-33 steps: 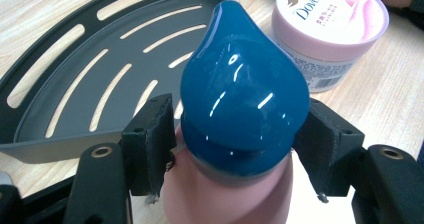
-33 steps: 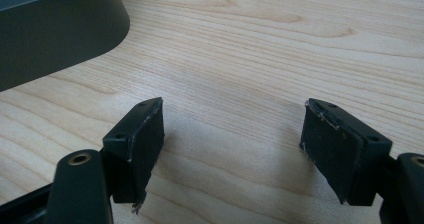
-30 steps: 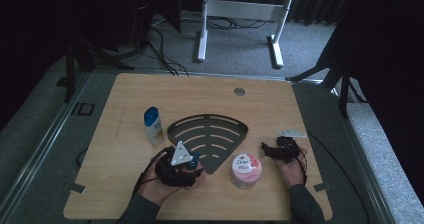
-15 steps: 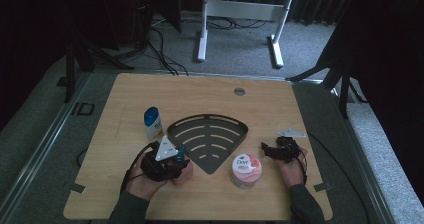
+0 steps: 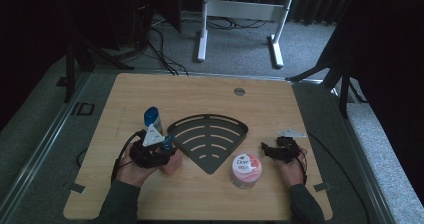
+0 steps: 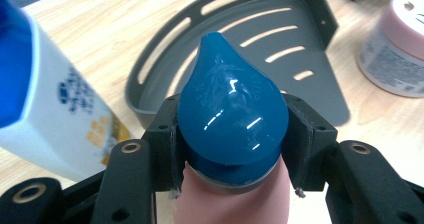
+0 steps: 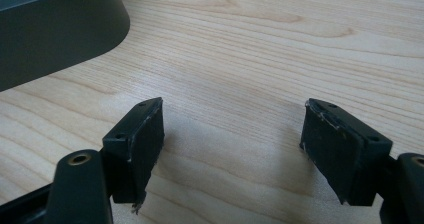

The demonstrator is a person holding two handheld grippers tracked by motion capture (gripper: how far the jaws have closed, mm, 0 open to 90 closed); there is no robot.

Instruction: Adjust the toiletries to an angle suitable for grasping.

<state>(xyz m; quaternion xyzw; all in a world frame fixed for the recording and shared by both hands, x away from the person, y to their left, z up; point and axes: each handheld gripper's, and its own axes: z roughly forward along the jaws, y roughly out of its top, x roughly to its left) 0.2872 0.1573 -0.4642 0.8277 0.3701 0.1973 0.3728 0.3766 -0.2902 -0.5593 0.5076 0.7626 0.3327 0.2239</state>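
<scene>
Pink jar [image 5: 245, 169] at lower centre, lid marked "Dove". Pink bottle [image 6: 235, 194] with blue teardrop cap [image 6: 232, 119] clamped in left gripper [image 5: 159, 151], lower left beside empty grey rack [image 5: 209, 139]. Right gripper [image 7: 232, 154] spread wide over bare table [image 7: 260, 49].

Pink bottle [image 6: 235, 199] body cut off at btm edge; white bottle [image 6: 45, 94] top cropped.

A lab-like recording room — dark curtains, grey carpet [image 5: 30, 134], trailing floor cables [image 5: 160, 49], a bare wooden table [image 5: 200, 91].
</scene>
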